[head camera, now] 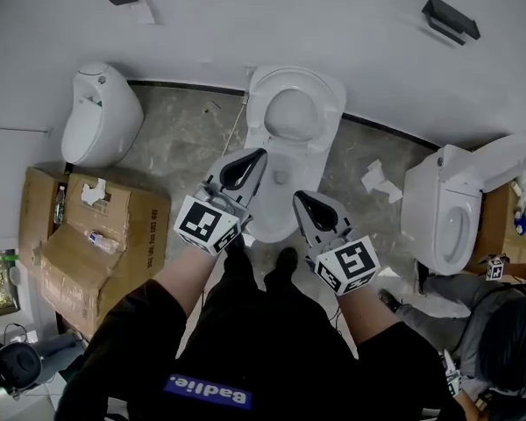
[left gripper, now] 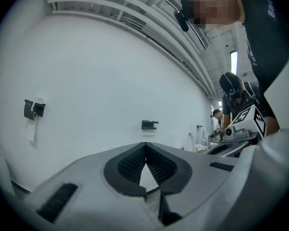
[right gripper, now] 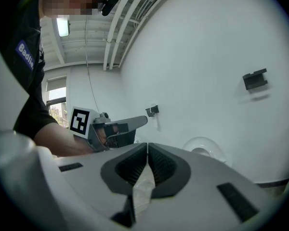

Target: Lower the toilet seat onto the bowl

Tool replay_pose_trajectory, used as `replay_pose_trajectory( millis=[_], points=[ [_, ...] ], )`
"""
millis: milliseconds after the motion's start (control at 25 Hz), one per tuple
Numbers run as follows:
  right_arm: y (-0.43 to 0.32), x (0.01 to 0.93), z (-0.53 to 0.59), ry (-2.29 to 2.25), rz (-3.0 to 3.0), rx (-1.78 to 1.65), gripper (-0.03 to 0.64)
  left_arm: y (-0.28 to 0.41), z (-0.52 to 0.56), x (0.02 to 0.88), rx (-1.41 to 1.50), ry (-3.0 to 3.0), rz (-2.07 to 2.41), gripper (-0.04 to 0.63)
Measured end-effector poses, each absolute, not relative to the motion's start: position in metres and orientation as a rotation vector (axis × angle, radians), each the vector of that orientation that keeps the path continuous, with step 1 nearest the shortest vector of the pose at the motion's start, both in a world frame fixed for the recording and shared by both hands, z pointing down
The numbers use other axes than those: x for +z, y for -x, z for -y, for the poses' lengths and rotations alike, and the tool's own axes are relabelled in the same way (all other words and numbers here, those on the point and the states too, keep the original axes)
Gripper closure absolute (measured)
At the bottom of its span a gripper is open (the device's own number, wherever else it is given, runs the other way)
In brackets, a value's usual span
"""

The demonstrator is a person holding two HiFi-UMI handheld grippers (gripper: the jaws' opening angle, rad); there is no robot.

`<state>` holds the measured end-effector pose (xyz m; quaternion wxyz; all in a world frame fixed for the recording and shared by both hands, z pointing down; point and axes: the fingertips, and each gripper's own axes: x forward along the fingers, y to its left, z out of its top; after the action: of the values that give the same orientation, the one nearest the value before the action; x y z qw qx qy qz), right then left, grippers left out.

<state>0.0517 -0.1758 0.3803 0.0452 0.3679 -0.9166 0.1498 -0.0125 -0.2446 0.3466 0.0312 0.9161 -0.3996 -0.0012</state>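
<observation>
A white toilet [head camera: 276,160] stands against the wall in the middle of the head view. Its seat [head camera: 292,105] stands raised against the wall, and shows in the right gripper view as a pale oval [right gripper: 202,149]. My left gripper [head camera: 256,156] hovers over the bowl's left side, shut with nothing between its pads [left gripper: 130,165]. To its right, over the bowl's near edge, my right gripper [head camera: 301,198] is also shut and empty. Neither touches the seat. Both point up toward the wall. The front of the bowl is hidden behind them.
A white urinal-like fixture [head camera: 101,112] stands at the left, with open cardboard boxes [head camera: 88,235] in front of it. A second toilet [head camera: 451,209] with its lid up is at the right, next to another person [head camera: 500,323]. Crumpled paper [head camera: 377,180] lies on the floor.
</observation>
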Motion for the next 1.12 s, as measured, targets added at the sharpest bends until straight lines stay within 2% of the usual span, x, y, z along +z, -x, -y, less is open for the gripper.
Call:
replay_pose_trajectory(
  millis=[840,1120],
  points=[
    [-0.004,0.419,0.272,-1.307,2.739,0.531,0.586,0.036,0.371,0.419,0.204,-2.900,1.078,0.578],
    [0.001,0.430,0.297,-1.322,2.733,0.532,0.586,0.037,0.411,0.452,0.370,-2.932,1.059,0.578]
  ],
)
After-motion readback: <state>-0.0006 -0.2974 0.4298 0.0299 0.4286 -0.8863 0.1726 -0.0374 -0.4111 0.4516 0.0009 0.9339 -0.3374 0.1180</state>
